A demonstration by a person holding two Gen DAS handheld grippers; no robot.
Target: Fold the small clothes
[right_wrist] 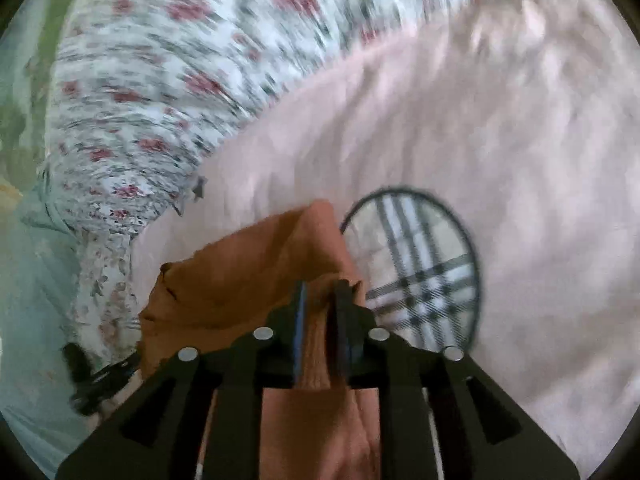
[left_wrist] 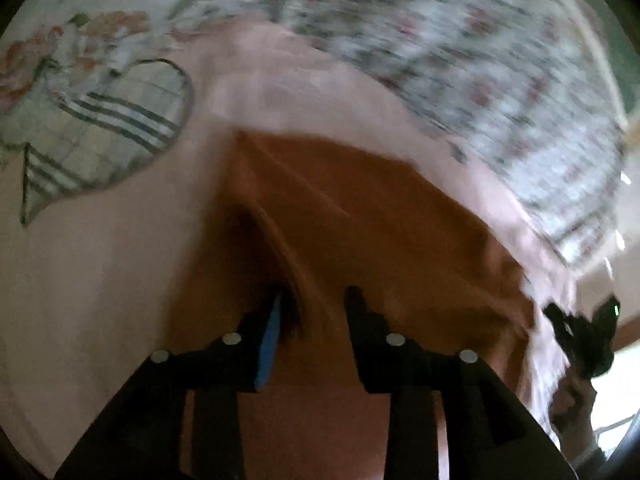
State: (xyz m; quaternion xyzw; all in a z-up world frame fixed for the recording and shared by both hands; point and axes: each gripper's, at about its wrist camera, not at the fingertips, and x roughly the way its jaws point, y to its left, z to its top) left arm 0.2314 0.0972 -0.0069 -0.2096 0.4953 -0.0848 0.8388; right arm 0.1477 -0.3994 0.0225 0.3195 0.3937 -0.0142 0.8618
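An orange garment [left_wrist: 380, 220] lies rumpled on a pink sheet [left_wrist: 100, 280]. My left gripper [left_wrist: 314, 304] points down onto it. Its fingers stand apart with a raised ridge of the orange cloth running between them, and the pads do not press on it. In the right wrist view the same orange garment [right_wrist: 240, 280] rises in a tent toward my right gripper [right_wrist: 320, 300]. Those fingers are close together, with a bunch of the cloth filling the gap. The right gripper also shows as a dark shape [left_wrist: 580, 340] at the garment's right edge. The left gripper [right_wrist: 92, 376] appears at lower left.
The pink sheet [right_wrist: 440, 120] carries a plaid heart patch [left_wrist: 112, 128], seen also as the plaid patch [right_wrist: 424, 272] just right of the garment. A floral quilt [left_wrist: 480, 60] borders the sheet; the floral quilt [right_wrist: 160, 80] fills the upper left. A hand [left_wrist: 572, 400] holds the right gripper.
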